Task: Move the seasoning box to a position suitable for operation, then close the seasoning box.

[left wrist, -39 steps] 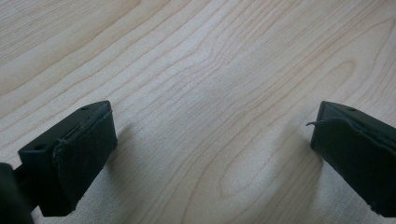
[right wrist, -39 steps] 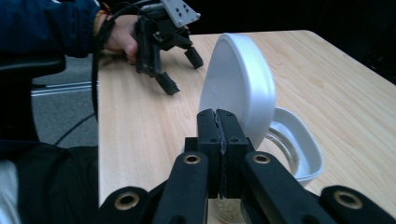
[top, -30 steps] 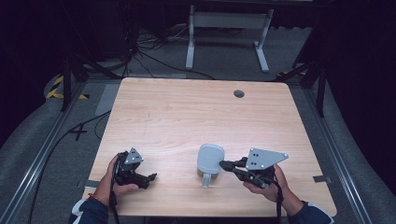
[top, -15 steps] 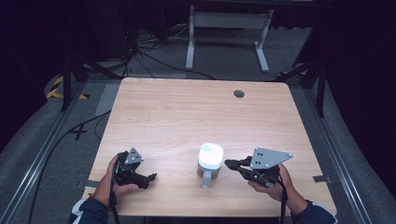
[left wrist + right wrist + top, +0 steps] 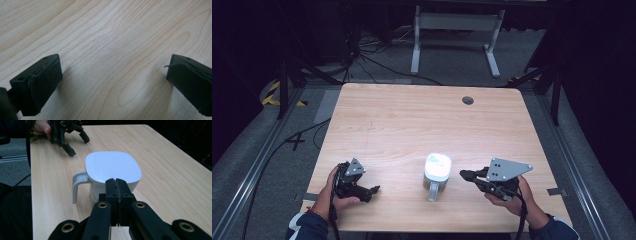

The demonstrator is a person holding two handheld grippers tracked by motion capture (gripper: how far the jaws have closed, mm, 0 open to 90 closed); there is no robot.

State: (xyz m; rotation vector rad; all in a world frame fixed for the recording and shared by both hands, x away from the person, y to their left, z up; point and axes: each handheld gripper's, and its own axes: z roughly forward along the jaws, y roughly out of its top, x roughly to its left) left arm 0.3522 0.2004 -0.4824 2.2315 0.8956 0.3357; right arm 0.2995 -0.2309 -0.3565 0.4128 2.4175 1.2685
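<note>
A white mug (image 5: 437, 169) stands on the wooden table (image 5: 412, 120) near its front edge, its flat closed face up. The handle (image 5: 433, 193) points toward the person. My right gripper (image 5: 463, 174) is shut with nothing between its jaws, tips a short way right of the mug and apart from it. In the right gripper view the mug (image 5: 112, 167) sits just past the closed right gripper (image 5: 116, 187). My left gripper (image 5: 372, 190) rests open at the front left. Its black pads (image 5: 45, 80) stand wide apart over bare wood, and the left gripper (image 5: 78, 145) also appears beyond the mug.
A round cable hole (image 5: 468, 100) sits near the table's far edge. Behind the table stands a grey metal frame (image 5: 454, 22), with cables (image 5: 362, 55) on the dark floor. Rails run along both sides of the table.
The mug was tipped over against the right gripper's tips a second ago and now stands on the table. The right gripper has drawn back slightly to the right. The left gripper has not moved.
</note>
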